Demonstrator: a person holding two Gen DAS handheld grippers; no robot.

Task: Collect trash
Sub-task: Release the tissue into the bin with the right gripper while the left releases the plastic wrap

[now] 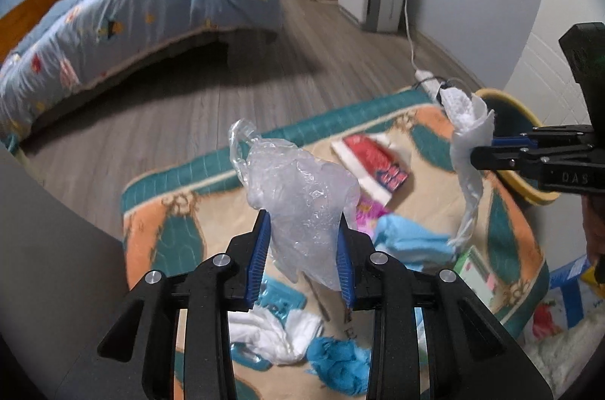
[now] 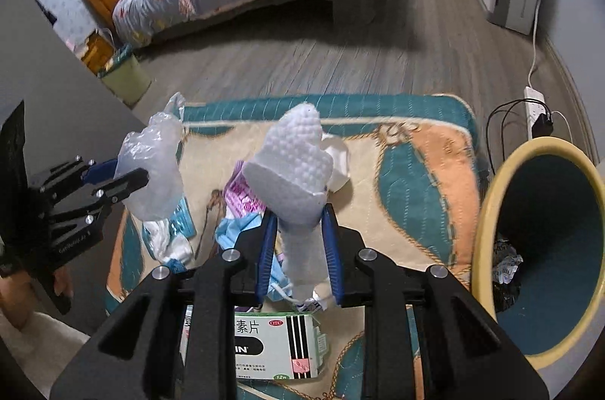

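Left claw [image 1: 304,248]: clenched on a crumpled clear plastic bag [image 1: 298,195], pinched low between the blue pads so the bulk stands free above the tips.
Right claw [image 2: 297,245]: clamped on a wad of white paper towel [image 2: 293,169], gripped at its narrow waist, loose tail hanging below the pads.
Why so held: judged as lifted clear of the patterned mat [image 2: 412,173], one piece of trash per claw, ready for carrying to the bin.
Bin [image 2: 544,248]: yellow-rimmed, blue inside, just right of the right claw, tipped toward it; crumpled scraps already at the bottom.
Left behind: below both claws, on the mat: medicine box [image 2: 272,347], blue face mask [image 2: 242,229], red packet [image 1: 372,165], blue tissue [image 1: 338,362].
Only in right view: inside of the bin, second small bin [image 2: 124,78] by the bed, hand [image 2: 60,282] behind the left claw.
Only in left view: red packet, blue tissue, towel's full dangling tail.
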